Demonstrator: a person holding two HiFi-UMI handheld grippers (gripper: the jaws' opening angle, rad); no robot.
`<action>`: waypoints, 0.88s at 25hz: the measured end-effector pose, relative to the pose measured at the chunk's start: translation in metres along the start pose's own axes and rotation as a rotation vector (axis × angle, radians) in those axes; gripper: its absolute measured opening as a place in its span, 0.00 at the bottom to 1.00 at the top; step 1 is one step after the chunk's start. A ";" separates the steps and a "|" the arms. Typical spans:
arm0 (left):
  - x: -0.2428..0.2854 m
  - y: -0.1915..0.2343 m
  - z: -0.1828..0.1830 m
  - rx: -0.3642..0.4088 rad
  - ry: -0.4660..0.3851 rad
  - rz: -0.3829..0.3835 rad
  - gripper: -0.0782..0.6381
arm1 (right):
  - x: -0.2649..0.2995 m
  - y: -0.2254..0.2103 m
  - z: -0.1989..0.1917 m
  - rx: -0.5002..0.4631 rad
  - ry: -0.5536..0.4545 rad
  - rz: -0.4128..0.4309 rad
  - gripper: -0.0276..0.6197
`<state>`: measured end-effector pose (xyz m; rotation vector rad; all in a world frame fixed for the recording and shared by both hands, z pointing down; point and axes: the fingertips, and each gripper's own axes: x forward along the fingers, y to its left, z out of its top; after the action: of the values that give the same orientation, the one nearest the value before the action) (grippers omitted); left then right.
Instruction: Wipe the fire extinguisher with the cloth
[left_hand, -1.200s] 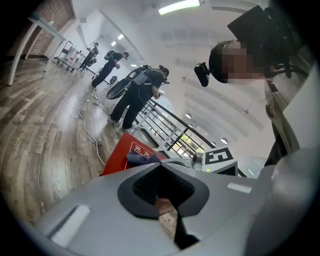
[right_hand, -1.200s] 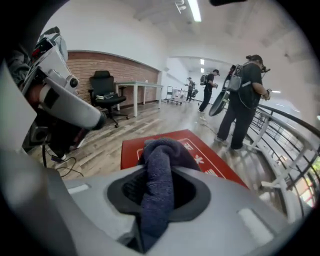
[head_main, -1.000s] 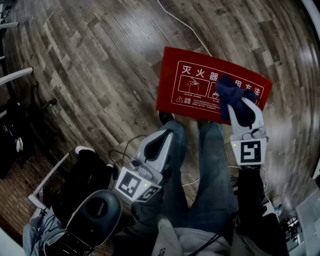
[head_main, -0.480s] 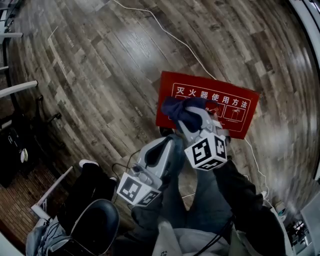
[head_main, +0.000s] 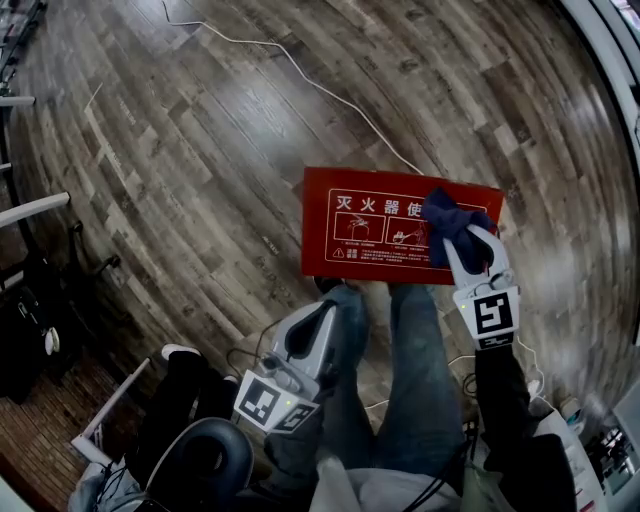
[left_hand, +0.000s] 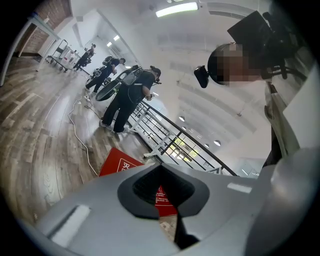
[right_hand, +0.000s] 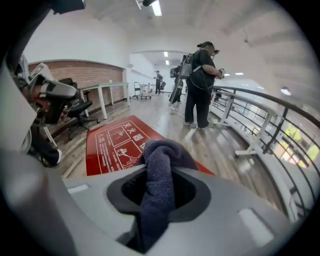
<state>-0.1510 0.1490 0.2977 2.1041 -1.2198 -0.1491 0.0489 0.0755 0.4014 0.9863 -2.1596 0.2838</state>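
Note:
A flat red fire extinguisher box (head_main: 365, 240) with white print lies on the wooden floor in front of my feet. A dark blue cloth (head_main: 448, 222) rests over its right end, and my right gripper (head_main: 466, 243) is shut on it. In the right gripper view the cloth (right_hand: 159, 172) bunches between the jaws, above the red box (right_hand: 111, 145). My left gripper (head_main: 333, 298) hangs near my left leg, off the box, jaws together with nothing in them. The left gripper view shows the red box (left_hand: 116, 163) beyond its jaws.
A white cable (head_main: 330, 92) snakes across the floor beyond the box. My legs in jeans (head_main: 425, 370) stand just short of it. A dark chair (head_main: 195, 462) sits at lower left. A metal railing (right_hand: 260, 117) and a standing person (right_hand: 200, 85) are further off.
The right gripper swept the cloth from the box's right end to its left part and back to the right end. The left gripper stayed by my leg.

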 end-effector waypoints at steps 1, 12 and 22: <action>0.000 -0.002 0.003 0.011 -0.009 -0.003 0.12 | -0.007 -0.001 0.004 -0.017 -0.039 0.009 0.18; 0.008 -0.019 0.031 0.042 -0.012 -0.057 0.12 | -0.033 0.043 0.054 0.095 -0.076 0.078 0.22; 0.002 -0.037 0.045 0.034 0.026 -0.109 0.12 | -0.059 0.028 -0.003 0.469 0.126 0.081 0.43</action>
<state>-0.1419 0.1363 0.2421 2.1958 -1.0995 -0.1502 0.0557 0.1294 0.3651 1.0988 -2.0609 0.8979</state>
